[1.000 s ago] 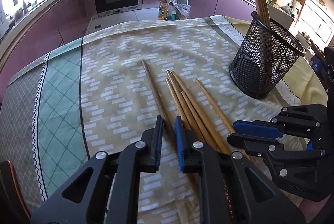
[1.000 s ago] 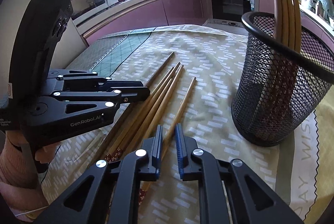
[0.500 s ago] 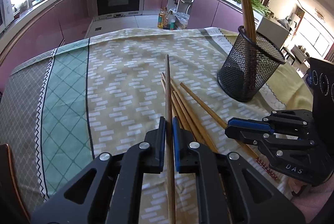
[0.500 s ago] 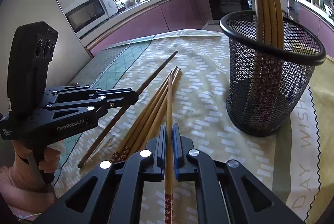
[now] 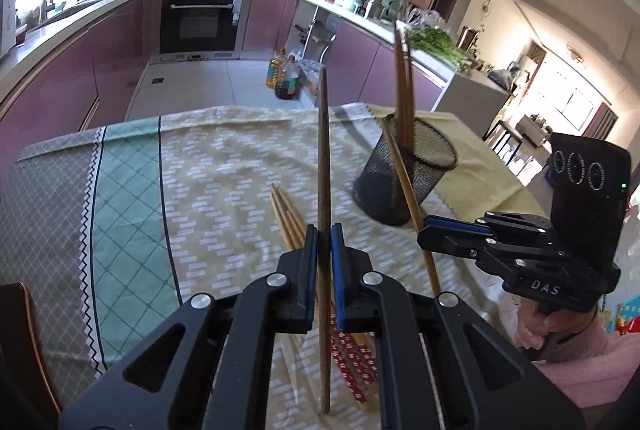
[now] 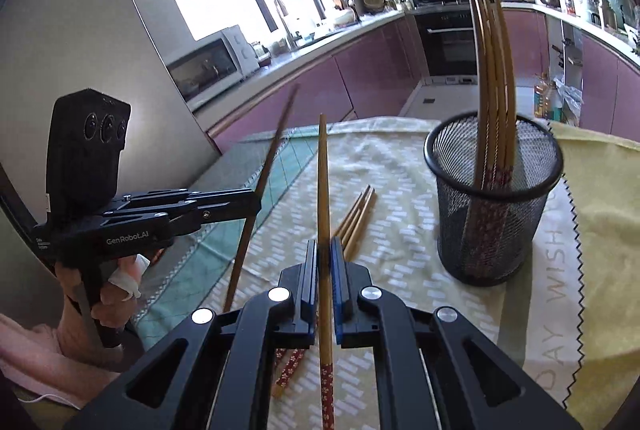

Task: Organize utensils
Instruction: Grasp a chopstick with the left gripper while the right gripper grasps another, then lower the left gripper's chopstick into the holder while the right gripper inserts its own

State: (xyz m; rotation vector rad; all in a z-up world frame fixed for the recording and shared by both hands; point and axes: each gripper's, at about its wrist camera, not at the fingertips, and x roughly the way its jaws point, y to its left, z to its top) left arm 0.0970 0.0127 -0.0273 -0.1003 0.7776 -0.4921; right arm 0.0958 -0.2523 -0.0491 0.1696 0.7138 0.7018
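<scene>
My left gripper [image 5: 324, 234] is shut on a dark brown chopstick [image 5: 323, 157], held off the table and pointing up and away. My right gripper [image 6: 324, 248] is shut on a lighter bamboo chopstick [image 6: 323, 181] with a red flowered end. Each gripper shows in the other's view: the right gripper [image 5: 430, 226] with its chopstick [image 5: 404, 181] and the left gripper [image 6: 256, 201] with its dark chopstick [image 6: 264, 169]. A black mesh holder [image 6: 494, 205] stands at the right on the cloth with several chopsticks [image 6: 494, 69] upright in it. Loose chopsticks [image 6: 356, 218] lie on the tablecloth between the grippers.
The table carries a yellow and green patterned cloth [image 5: 120, 197]. Behind it run purple kitchen cabinets [image 5: 60, 77] with a built-in oven [image 5: 200, 21]. Oil bottles [image 5: 282, 77] stand on the floor. A hand [image 6: 116, 290] holds the left gripper's handle. A dark chair edge [image 5: 16, 330] is at lower left.
Both grippers have shut, each on one chopstick, and have lifted it off the cloth. Both have risen and tilted up, so the table sits lower and farther in view.
</scene>
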